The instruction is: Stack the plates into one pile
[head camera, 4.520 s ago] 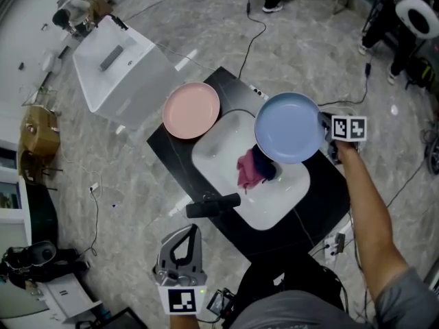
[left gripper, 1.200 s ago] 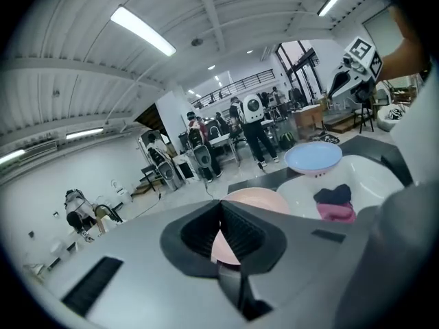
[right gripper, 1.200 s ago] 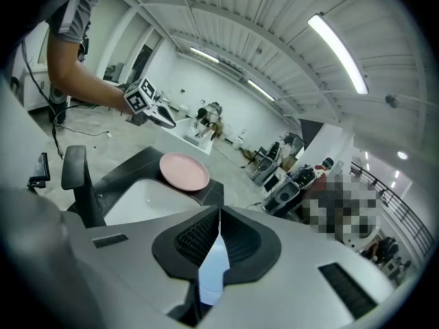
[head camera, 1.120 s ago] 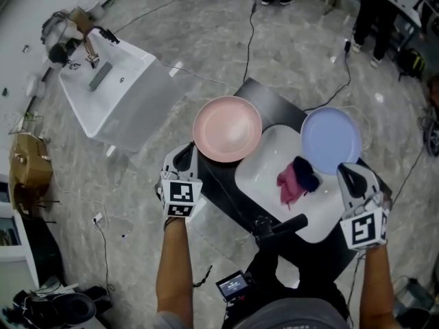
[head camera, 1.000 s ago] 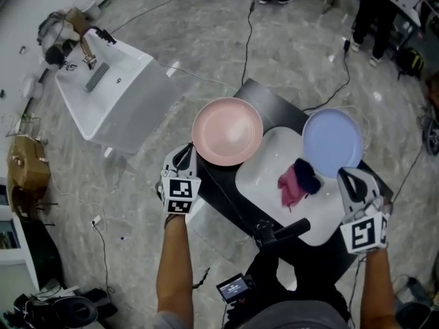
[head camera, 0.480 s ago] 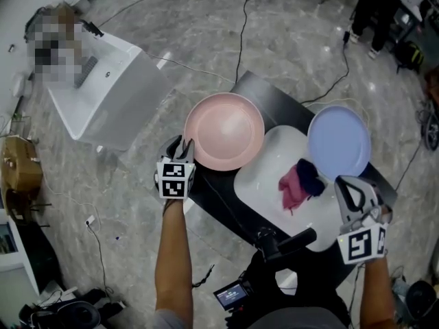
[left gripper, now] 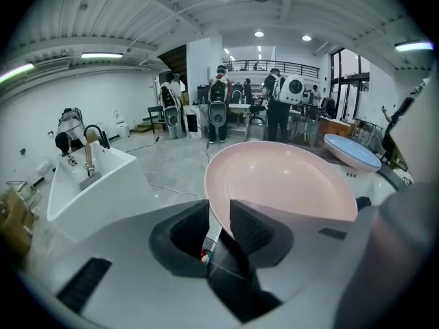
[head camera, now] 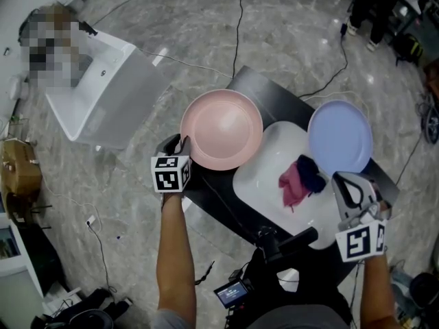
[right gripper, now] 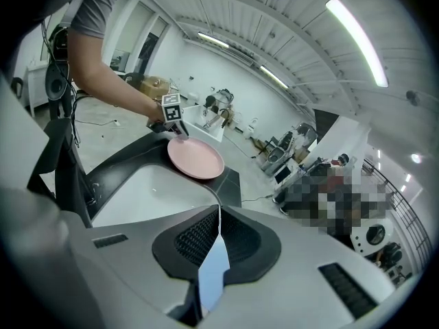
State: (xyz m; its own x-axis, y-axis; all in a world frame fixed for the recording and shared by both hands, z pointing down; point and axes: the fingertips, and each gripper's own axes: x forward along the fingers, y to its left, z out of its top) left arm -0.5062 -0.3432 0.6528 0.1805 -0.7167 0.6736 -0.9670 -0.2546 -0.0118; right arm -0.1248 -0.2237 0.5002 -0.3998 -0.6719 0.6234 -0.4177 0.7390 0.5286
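One pink plate (head camera: 221,129) on blk counter (head camera: 257,91) w/ white sink (head camera: 271,160); marble floor (head camera: 206,26).

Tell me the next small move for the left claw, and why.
Probably close the left claw on the pink plate: its rim sits between the jaws, which have just opened and don't pinch it yet. The right claw grips the blue plate.
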